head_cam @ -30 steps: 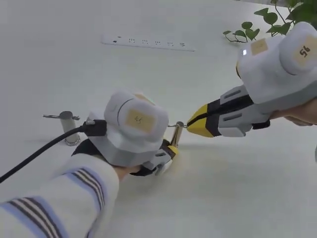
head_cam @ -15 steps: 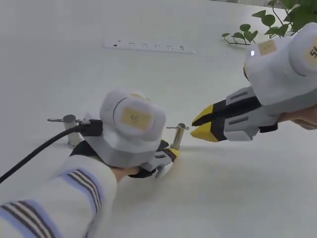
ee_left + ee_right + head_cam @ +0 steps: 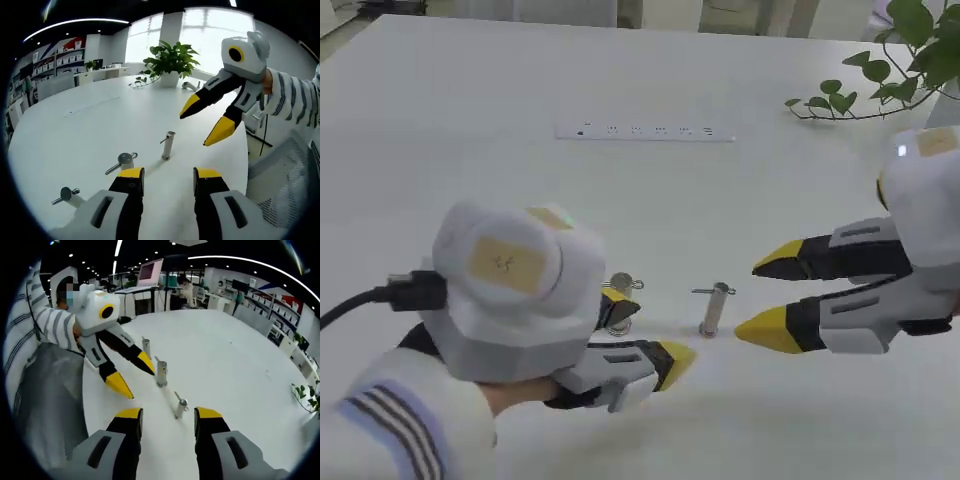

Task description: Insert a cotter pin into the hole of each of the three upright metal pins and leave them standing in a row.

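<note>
Head view: one pin [image 3: 620, 285] half-hidden

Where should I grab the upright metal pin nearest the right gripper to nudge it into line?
Take the metal pin by its bare lower shaft, below the cotter pin crossing its top. Probably come in low and level with the right gripper, whose open jaws face it. The shaft is round and upright; a high grip would likely knock the cotter pin.

Tan square sticker [image 3: 507, 263] on the white left gripper [image 3: 645, 328]: dark marks, too blurred to be read.
Tan edge sticker [image 3: 937, 142] on the white right gripper [image 3: 757, 298]: nothing legible.
</note>
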Available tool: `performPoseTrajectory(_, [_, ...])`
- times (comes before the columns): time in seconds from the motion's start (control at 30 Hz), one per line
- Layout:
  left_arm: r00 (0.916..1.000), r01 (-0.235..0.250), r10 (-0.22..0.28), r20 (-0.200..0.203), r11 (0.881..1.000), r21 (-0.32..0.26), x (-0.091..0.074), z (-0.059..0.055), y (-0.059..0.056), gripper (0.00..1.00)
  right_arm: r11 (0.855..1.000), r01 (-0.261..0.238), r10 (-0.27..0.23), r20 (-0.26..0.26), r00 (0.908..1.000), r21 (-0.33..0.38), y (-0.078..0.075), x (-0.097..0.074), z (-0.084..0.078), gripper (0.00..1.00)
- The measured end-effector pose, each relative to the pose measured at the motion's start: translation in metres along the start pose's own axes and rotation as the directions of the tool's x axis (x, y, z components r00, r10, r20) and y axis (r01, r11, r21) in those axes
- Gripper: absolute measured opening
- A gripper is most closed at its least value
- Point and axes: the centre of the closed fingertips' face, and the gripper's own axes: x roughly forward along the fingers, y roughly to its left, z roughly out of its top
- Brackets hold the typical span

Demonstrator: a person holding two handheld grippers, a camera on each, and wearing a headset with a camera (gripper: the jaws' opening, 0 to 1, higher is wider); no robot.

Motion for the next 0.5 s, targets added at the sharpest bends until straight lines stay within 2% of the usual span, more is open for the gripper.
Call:
performPoseTrajectory(0.03, [0.9991,-0.014,0.015,0.041,1.0,-0.011,-0.01,0.007,0.004,0.38,1.0,0.007,-0.007,0.019,0.9998,0.019,0.003,-0.001,0.003,0.44])
performPoseTrajectory(0.1, [0.9977,-0.032,0.034,0.058,0.999,-0.038,-0.027,0.01,0.009,0.39,0.998,0.017,-0.02,0.048,0.9987,0.057,0.008,-0.002,0.008,0.44])
performPoseTrajectory(0.17, [0.9961,-0.047,0.05,0.073,0.998,-0.035,-0.044,0.012,0.013,0.42,0.998,0.042,-0.045,0.066,0.9968,0.052,0.012,-0.004,0.012,0.45])
performPoseTrajectory(0.23, [0.9909,-0.063,0.064,0.118,0.998,-0.011,-0.057,0.018,0.017,0.48,0.996,0.064,-0.069,0.083,0.9942,0.07,0.014,-0.006,0.015,0.47])
performPoseTrajectory(0.27, [0.9899,-0.076,0.075,0.12,0.997,0.001,-0.064,0.017,0.02,0.51,0.993,0.077,-0.086,0.1,0.9913,0.089,0.015,-0.007,0.017,0.49])
performPoseTrajectory(0.3, [0.9893,-0.102,0.1,0.106,0.995,0.01,-0.072,0.013,0.026,0.55,0.992,0.083,-0.093,0.109,0.9897,0.098,0.016,-0.008,0.018,0.51])
performPoseTrajectory(0.33, [0.9894,-0.106,0.104,0.101,0.994,0.014,-0.077,0.011,0.028,0.57,0.99,0.092,-0.104,0.113,0.9881,0.107,0.016,-0.009,0.018,0.53])
performPoseTrajectory(0.43, [0.9881,-0.134,0.132,0.078,0.991,0.021,-0.096,0.003,0.038,0.6,0.989,0.111,-0.122,0.11,0.9865,0.098,0.021,-0.01,0.013,0.61])
performPoseTrajectory(0.5, [0.986,-0.152,0.15,0.072,0.988,0.021,-0.106,-0.003,0.045,0.62,0.985,0.109,-0.124,0.104,0.9869,0.134,0.024,-0.011,0.007,0.66])
